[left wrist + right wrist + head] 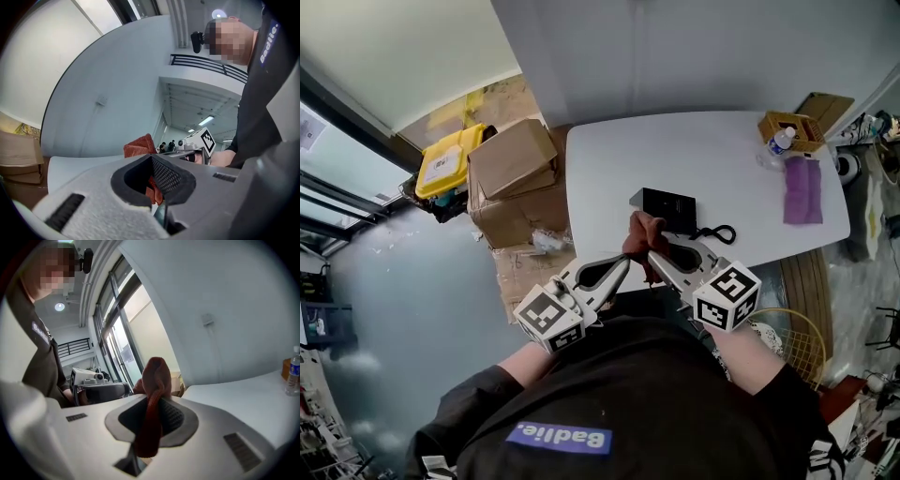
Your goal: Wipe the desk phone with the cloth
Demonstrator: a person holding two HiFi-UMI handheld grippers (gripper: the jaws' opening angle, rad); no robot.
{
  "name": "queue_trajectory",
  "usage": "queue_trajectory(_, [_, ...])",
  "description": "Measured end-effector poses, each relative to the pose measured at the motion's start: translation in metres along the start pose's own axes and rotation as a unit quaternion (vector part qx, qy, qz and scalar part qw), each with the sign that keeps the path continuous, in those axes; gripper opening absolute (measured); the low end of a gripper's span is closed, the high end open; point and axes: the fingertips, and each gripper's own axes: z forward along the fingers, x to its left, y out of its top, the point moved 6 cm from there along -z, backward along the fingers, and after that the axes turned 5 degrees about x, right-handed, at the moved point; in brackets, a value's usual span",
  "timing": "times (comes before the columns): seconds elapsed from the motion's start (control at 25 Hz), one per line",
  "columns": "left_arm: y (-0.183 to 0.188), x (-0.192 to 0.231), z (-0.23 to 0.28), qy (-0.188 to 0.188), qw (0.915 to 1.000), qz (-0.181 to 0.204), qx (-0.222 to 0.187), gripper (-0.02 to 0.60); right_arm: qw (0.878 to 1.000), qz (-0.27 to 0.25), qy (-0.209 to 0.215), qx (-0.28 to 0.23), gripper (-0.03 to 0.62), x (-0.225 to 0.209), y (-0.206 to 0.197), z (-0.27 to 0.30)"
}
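Both grippers hold a rust-red cloth (641, 234) bunched between them, just above the table's near edge. In the head view my left gripper (625, 264) is shut on the cloth's left side and my right gripper (654, 260) on its right side. The black desk phone (667, 208) lies right behind the cloth, its coiled cord (718, 233) trailing to the right. In the left gripper view the cloth (139, 146) is pinched in the left gripper (156, 188). The right gripper view shows the cloth (155, 380) standing up from the right gripper (149, 430).
On the white table (619, 159), at the far right, stand a water bottle (779, 142) and a wooden box (791, 127), with a purple cloth (802, 188) beside them. Cardboard boxes (515, 160) and a yellow bin (445, 162) sit on the floor left. A wire basket (794, 344) stands near right.
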Motion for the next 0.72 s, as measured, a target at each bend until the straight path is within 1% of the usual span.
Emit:
queue_trajectory(0.08, [0.001,-0.002,0.003,-0.002,1.0000,0.004,0.007,0.009,1.000,0.007,-0.002,-0.011,0.069,0.001,-0.004,-0.001])
queue_trajectory(0.24, [-0.002,-0.005,0.004,-0.014,0.9998,0.013,0.003,0.009,1.000,0.014,-0.001,-0.027,0.069,0.003,-0.005,-0.005])
queue_trajectory(0.36, [-0.001,-0.006,0.004,-0.008,0.9999,0.013,0.008,0.009,1.000,0.012,0.001,-0.028,0.069,0.004,-0.005,-0.007])
queue_trajectory(0.72, [-0.001,-0.007,-0.002,-0.006,0.9998,0.020,0.004,0.009,1.000,0.005,0.006,-0.030,0.069,0.014,-0.001,-0.006])
